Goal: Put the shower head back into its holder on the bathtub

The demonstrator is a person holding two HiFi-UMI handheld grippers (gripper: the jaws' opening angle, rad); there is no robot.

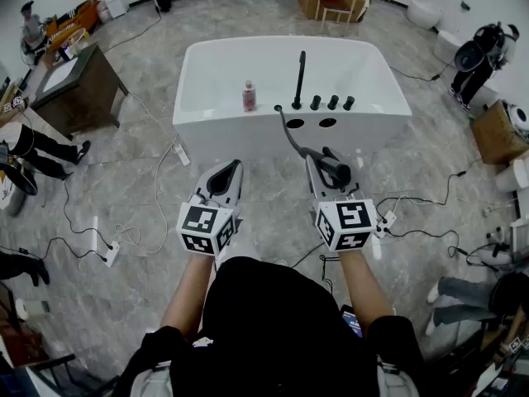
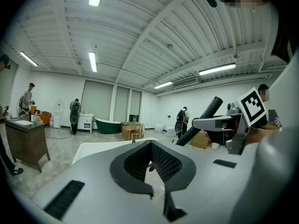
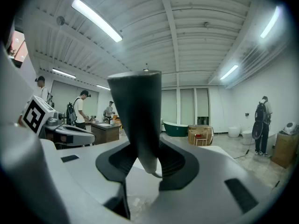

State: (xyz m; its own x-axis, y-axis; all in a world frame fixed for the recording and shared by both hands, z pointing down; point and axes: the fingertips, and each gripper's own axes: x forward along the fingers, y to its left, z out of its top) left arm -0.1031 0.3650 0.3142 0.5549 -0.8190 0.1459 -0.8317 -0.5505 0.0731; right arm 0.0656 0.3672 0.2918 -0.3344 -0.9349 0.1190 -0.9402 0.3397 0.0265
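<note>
My right gripper: clamps the shower head, 1 o'clock.
My left gripper: wide, empty.
Room: open floor up to the bathtub edge, 12 o'clock.
Count: one spout, three knobs, two holes, one bottle.

Black shower head in right gripper

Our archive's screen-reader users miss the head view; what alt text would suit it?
A person facing a white bathtub holds a black shower head in the right tool, its hose running to the tub's deck. The left tool is open and empty beside it.
</note>
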